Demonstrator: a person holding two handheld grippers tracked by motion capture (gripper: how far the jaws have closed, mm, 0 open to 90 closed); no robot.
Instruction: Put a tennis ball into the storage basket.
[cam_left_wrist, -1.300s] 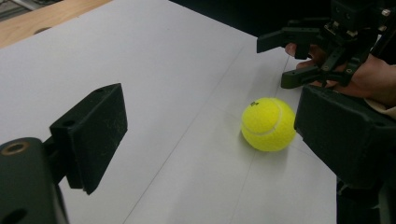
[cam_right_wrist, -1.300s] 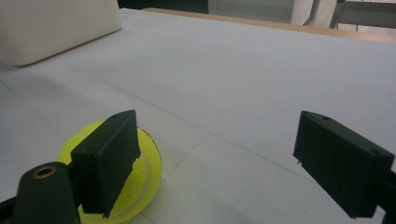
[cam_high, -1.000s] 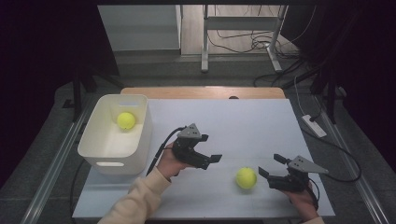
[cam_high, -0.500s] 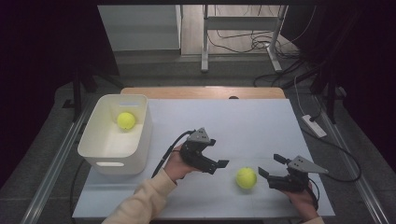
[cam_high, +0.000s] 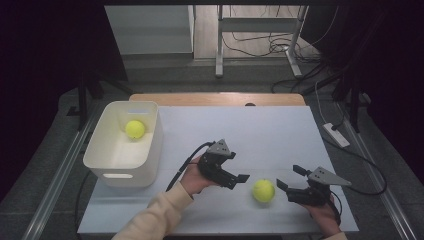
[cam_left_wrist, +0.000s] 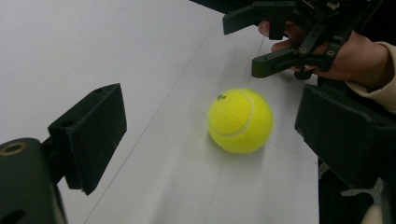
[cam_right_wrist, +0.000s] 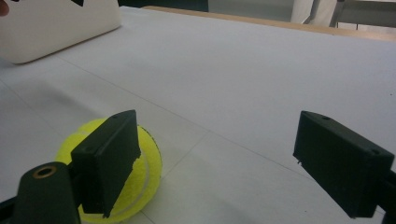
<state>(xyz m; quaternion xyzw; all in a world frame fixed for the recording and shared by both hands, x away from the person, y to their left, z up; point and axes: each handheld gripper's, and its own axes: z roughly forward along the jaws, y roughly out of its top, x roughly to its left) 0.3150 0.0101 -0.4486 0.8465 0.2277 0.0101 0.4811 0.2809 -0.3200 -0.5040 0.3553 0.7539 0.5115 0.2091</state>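
Both tongs are wide open and empty. The left gripper (cam_high: 239, 176) is lined up on the tennis ball (cam_high: 263, 190), which sits loose on the table (cam_high: 260, 130), so probably a pickup. The right gripper (cam_high: 289, 178) waits just beside it. Another ball (cam_high: 135, 129) is already in the white bin (cam_high: 120, 172).

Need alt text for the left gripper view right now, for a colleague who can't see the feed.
A yellow tennis ball lies on the white table, ahead of the left gripper, whose two black jaws stand open and apart from it. Beyond the ball, at top right, a hand holds the right gripper, jaws open toward the ball.
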